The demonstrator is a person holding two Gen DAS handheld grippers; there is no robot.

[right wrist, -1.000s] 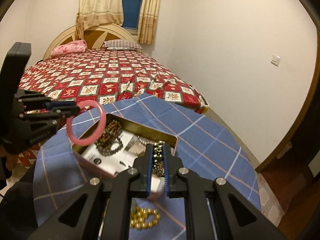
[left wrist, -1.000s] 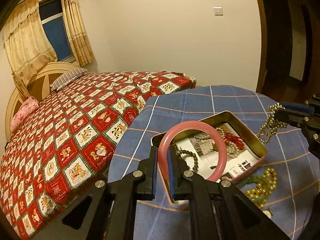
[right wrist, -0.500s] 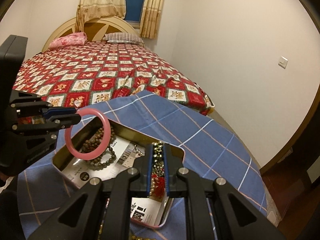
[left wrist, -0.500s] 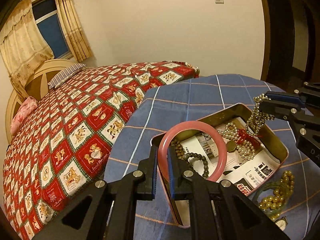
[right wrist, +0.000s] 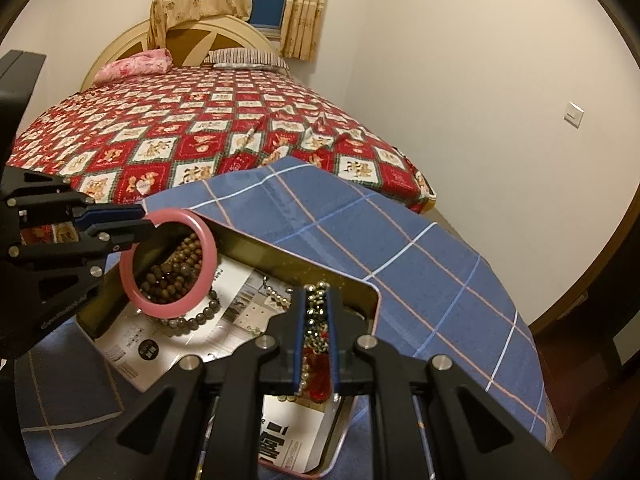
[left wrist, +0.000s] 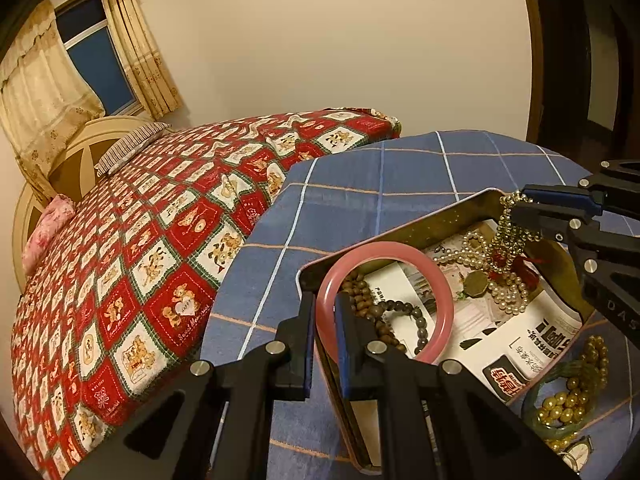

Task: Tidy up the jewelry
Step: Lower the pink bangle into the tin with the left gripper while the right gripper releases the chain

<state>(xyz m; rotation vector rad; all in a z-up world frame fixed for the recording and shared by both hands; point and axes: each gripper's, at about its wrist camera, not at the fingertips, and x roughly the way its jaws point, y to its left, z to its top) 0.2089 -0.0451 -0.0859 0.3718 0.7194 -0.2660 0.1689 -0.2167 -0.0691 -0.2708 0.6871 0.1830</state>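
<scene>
Right gripper [right wrist: 316, 344]: jaws clamped on gold bead chain [right wrist: 316, 320], held above open tin [right wrist: 304, 258]. Left gripper [right wrist: 146, 225] pinches pink bangle [right wrist: 210, 256] upright over tin's left end. Brown bead bracelets [right wrist: 176, 268] inside tin. Blue plaid cloth [right wrist: 400, 264] covers desk; quilted bed [right wrist: 200, 128] behind.

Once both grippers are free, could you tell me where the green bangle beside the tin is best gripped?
Grip the green bangle on its outer-left rim arc, from above, one finger inside the ring. It lies flat on the blue cloth, and gold beads crowd its centre and right.
</scene>
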